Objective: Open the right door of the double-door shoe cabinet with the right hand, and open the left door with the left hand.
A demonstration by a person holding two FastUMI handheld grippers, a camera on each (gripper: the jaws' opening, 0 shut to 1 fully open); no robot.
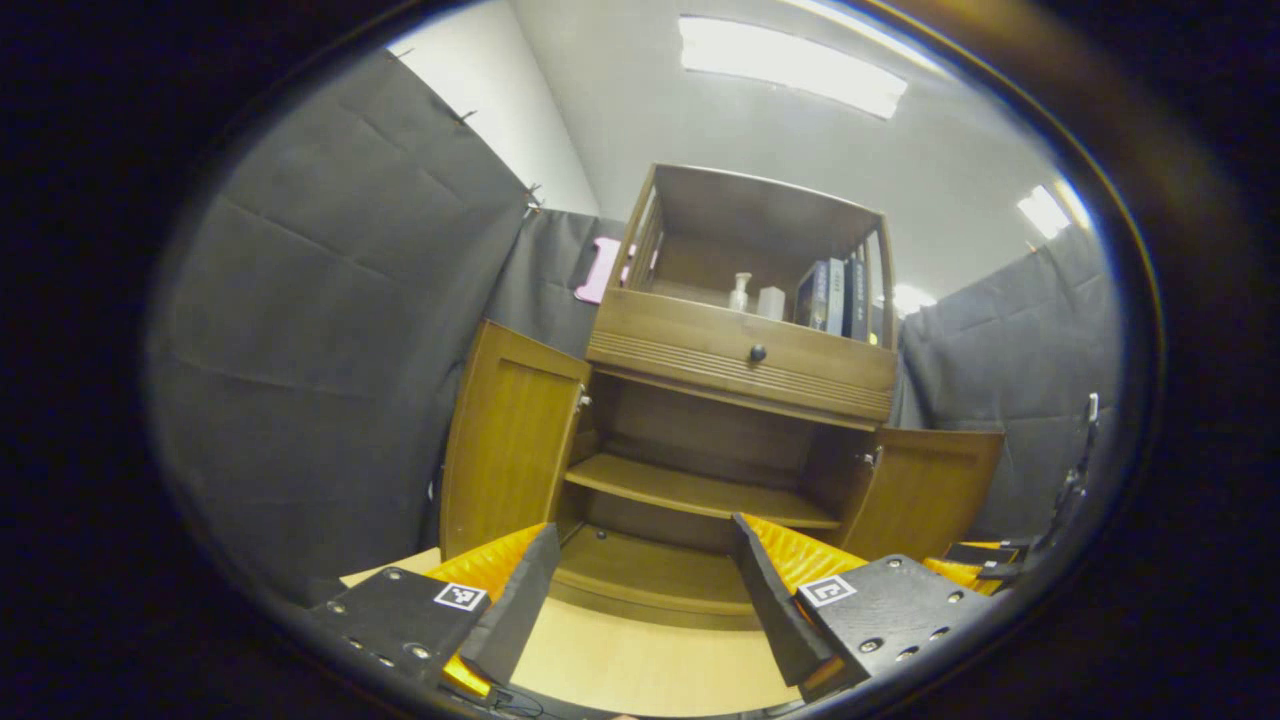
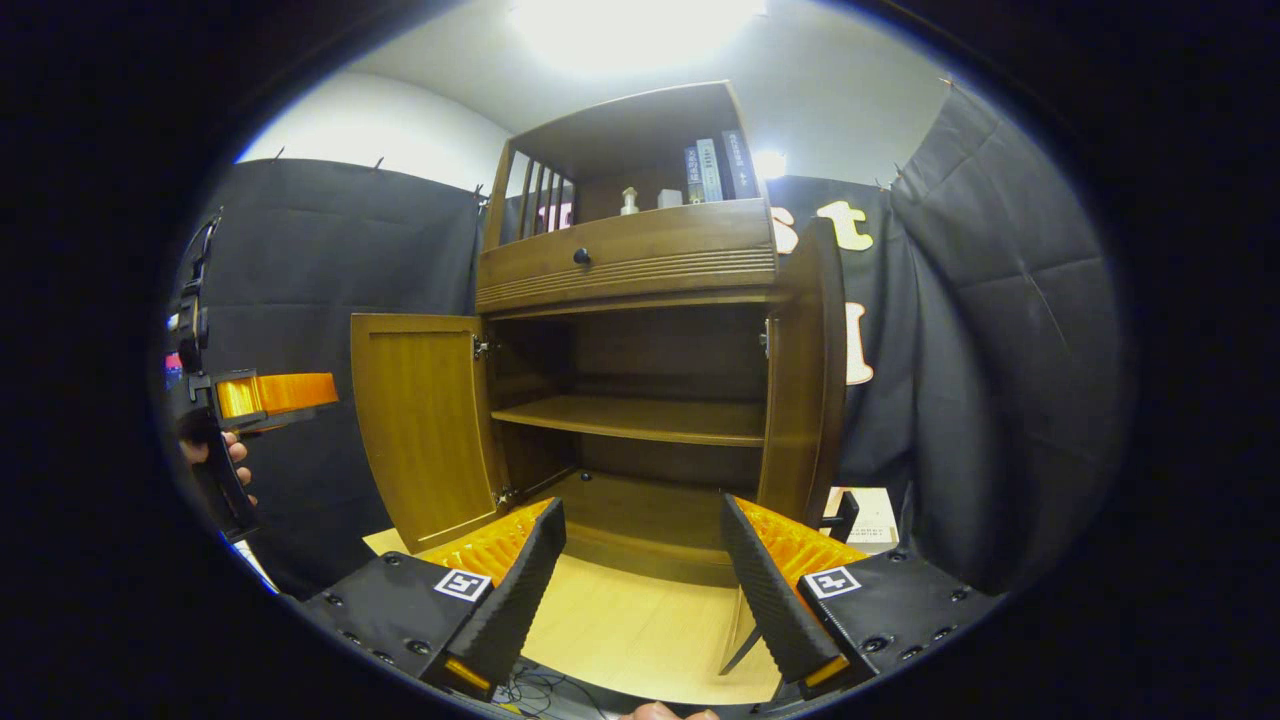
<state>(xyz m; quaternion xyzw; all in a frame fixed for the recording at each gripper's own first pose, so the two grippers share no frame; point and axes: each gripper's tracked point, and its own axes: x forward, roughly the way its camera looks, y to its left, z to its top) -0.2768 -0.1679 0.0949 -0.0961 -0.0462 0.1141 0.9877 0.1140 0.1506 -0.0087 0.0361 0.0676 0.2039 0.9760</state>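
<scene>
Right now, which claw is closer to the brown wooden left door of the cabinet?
Left. The left claw hovers open beside the swung-open brown wooden left door, not touching it; the right claw sits across the cabinet, by the right door.

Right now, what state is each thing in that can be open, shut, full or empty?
Left door: swung open.
Right door: swung open.
Drawer: shut.
Lower shelf: empty.
Left gripper: jaws open, holding nothing.
Right gripper: jaws open, holding nothing.
</scene>
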